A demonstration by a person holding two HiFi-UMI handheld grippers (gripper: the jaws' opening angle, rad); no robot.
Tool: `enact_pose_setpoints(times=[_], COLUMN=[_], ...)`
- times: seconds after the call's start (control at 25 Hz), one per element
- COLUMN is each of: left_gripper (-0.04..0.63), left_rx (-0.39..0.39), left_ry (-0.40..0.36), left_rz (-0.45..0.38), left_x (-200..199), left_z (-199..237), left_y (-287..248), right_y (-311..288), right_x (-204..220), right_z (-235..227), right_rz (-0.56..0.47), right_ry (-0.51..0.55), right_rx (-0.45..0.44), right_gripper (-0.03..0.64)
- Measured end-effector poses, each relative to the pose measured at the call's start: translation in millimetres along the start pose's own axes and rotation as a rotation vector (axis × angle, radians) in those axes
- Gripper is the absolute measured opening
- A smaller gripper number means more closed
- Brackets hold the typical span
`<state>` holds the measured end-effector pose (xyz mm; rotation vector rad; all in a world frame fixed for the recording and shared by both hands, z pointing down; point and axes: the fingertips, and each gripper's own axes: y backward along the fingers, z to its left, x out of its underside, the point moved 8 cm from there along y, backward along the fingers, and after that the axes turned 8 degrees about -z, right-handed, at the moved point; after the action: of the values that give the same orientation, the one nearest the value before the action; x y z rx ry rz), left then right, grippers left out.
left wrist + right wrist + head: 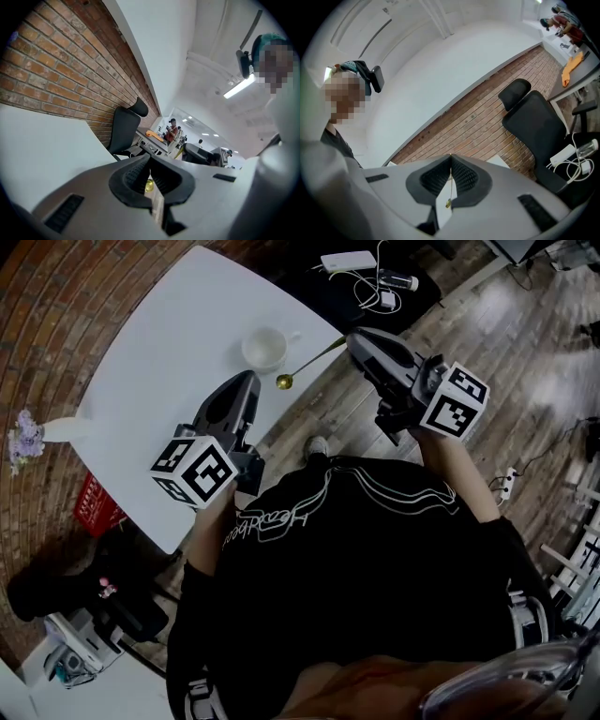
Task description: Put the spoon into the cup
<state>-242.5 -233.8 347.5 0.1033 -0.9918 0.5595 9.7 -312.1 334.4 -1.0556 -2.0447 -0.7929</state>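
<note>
A white cup (265, 348) stands near the front edge of the white table (178, 343). A thin gold spoon (305, 365) hangs in the air just right of the cup, its bowl low and pointing toward the table. My right gripper (350, 337) is shut on the spoon's handle end; in the right gripper view the handle (450, 187) runs down between the closed jaws. My left gripper (251, 377) sits over the table edge below the cup, shut and holding nothing. In the left gripper view the spoon's bowl (148, 186) shows behind the closed jaws.
A small white vase with purple flowers (33, 432) stands at the table's left corner. A power strip with cables (361, 263) lies on a dark surface beyond the table. A black office chair (534, 126) stands by the brick wall. Wooden floor lies to the right.
</note>
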Motion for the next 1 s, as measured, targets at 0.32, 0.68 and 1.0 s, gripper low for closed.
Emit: enact_pose_setpoints(times=[0.32,0.68,1.0], left_gripper=[0.005,0.005,0.005], left_rx=[-0.004,-0.042,-0.056], left_ry=[0.015,0.051,0.072], left_rz=[0.04,0.06,0.062], left_x=[-7.7,-5.2,-6.1], left_z=[37.3,69.6,89.1], left_y=[-33.4,-44.2,-49.9], right_y=[-32.3,-57.4,-71.3], right_x=[5.9,20.7,41.1], right_z=[-37.7,-73.8,-96.9], right_rz=[0.001,0.022,0.061], right_ry=[-0.008,-0.02,-0.025], right_rx=[0.023,0.07,0.108], right_gripper=[0.0,0.0,0.0])
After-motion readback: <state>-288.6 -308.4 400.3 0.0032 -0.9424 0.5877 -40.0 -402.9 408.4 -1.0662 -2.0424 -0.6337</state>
